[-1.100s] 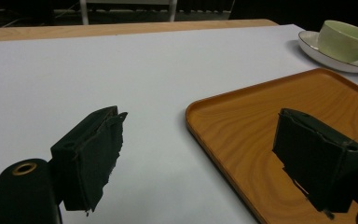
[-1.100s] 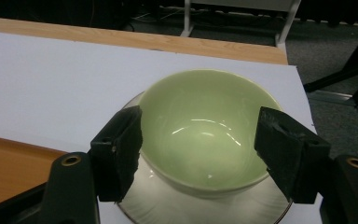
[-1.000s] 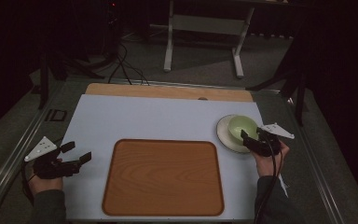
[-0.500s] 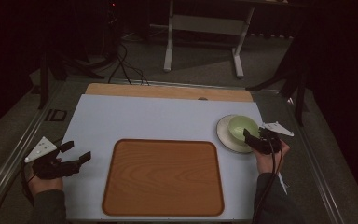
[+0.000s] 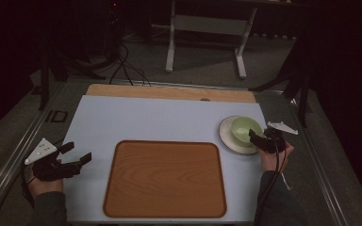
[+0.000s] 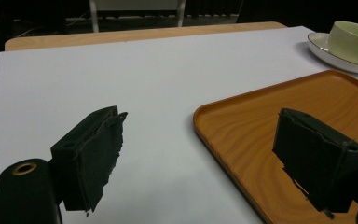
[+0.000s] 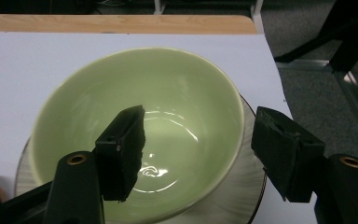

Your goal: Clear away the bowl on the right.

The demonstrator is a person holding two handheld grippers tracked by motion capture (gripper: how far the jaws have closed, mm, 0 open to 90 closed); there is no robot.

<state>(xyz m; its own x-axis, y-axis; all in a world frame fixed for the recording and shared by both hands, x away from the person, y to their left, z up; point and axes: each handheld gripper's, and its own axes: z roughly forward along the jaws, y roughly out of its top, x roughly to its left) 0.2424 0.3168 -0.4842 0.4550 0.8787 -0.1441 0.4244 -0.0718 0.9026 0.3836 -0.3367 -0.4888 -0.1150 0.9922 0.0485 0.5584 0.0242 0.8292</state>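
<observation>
Little had shifted over the past second: the right gripper (image 5: 260,139) had eased slightly toward the near edge of the counter (image 5: 146,120) while staying at the green bowl (image 5: 241,129), and the left gripper (image 5: 70,160) kept its station by the left edge. Jaws of the right gripper stood open astride the bowl's near rim, one inside and one outside, apparently poised to pinch it. The bowl sat on a white plate (image 5: 227,141) near the right edge, beside the wooden tray (image 5: 165,179). Seen from the left gripper, its jaws gaped wide and empty, one over the tray's edge.
</observation>
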